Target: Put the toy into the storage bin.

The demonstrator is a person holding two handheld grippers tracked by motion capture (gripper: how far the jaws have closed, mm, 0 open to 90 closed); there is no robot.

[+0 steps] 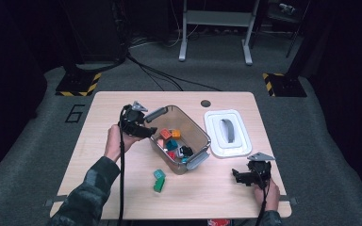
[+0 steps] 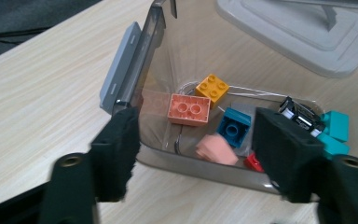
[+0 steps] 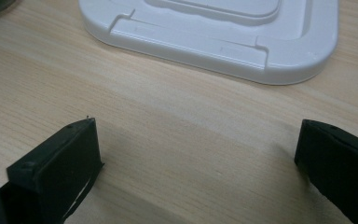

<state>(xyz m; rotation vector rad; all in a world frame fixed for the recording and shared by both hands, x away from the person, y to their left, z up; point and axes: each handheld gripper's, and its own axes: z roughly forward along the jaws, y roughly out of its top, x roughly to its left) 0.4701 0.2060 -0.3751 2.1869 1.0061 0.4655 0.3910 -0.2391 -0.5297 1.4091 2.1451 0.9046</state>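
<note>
Two tongs stand open, gripping nothing. Left tongs (image 2: 193,154) hover at the near rim of the clear plastic bin (image 2: 168,60) of coloured bricks; right tongs (image 3: 198,163) rest on the wooden counter (image 3: 177,121), the white lid (image 3: 223,46) just beyond.

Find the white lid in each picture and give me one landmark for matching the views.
High view: the white lid lies flat on the table, right of the clear bin, ahead of the right gripper.
Left gripper view: the lid sits at the top right, beyond the bin.
Right gripper view: the lid stretches across the top, beyond the open jaws.
Shared landmark: the lid's raised centre handle, plain in the high and left gripper views.
</note>
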